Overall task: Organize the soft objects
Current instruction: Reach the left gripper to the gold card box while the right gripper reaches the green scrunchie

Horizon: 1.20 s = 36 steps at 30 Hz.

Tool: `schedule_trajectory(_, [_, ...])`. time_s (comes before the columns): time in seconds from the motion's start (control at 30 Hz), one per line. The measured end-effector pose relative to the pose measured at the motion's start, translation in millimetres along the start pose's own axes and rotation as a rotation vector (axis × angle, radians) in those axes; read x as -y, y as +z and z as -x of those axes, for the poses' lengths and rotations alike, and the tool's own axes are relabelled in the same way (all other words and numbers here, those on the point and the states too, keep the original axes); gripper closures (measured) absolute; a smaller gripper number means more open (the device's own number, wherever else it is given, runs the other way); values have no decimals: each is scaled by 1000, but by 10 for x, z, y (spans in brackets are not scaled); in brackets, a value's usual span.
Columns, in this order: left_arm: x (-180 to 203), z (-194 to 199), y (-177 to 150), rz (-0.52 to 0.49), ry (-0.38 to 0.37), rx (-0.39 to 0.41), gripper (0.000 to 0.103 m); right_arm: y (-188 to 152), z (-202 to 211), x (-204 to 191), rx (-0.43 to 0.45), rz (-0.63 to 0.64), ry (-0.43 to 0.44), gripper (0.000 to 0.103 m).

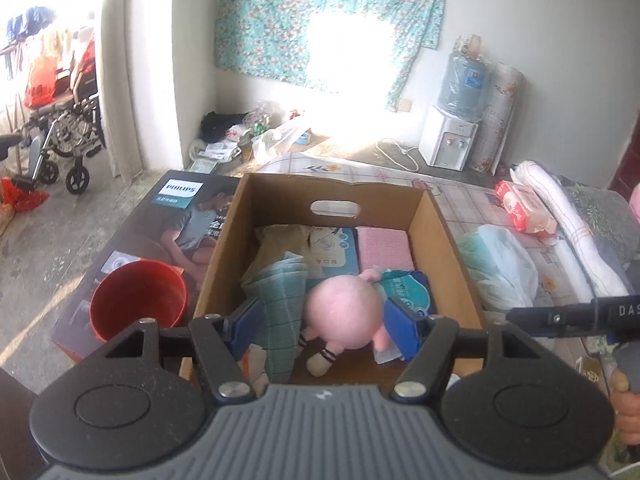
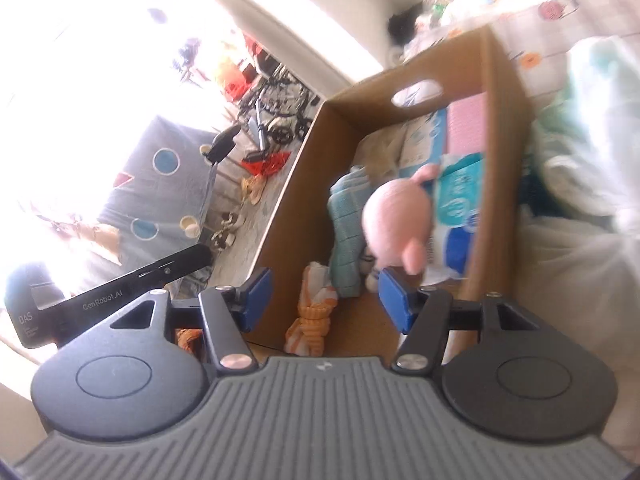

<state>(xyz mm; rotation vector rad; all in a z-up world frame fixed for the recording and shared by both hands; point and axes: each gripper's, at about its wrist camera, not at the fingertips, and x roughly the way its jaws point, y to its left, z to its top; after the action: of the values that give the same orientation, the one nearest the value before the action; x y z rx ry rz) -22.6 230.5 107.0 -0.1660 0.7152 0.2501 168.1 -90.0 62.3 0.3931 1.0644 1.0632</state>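
Both grippers, left (image 1: 322,328) and right (image 2: 320,300), gape empty above my cardboard box (image 1: 444,236), pink plush (image 1: 344,308) inside at six o'clock; I'd withdraw straight upward, clearing the walls.

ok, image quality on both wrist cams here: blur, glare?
Left wrist: sharp, but sun glare blows out the patch on the floral curtain. Right wrist: motion-blurred, upper left washed out white; the cardboard box and pink plush toy stay recognisable.

I log: pink plush toy (image 1: 344,316) head-down in cardboard box (image 1: 444,240), between folded teal towel (image 1: 280,320) and blue tissue pack (image 1: 408,292); pink cloth (image 1: 384,248) behind.
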Motion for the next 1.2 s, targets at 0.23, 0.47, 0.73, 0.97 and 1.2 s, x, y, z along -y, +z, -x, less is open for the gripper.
schedule_trajectory(0.23, [1205,84,-270,-237,-270,48,16,-439,1698,738,300,-36,-284,31])
schedule_trajectory(0.47, [2451,-338,-692,-459,-535,-91,14,-938,2435,1381,376,-129,-496,30])
schedule_trajectory(0.73, [3255,-988,-1131,-584,-555,-235,14,-1040,2447,1769,306,-40,-724,29])
schedule_trajectory(0.97, [3605,-1395,-1207,-601,-555,-283,14,-796,2210,1911,181,107,-781,25])
schedule_trajectory(1.2, [3774,-1684,-1249,-603,-532,-307,18,-527,1972,2152,132,128,-755,27])
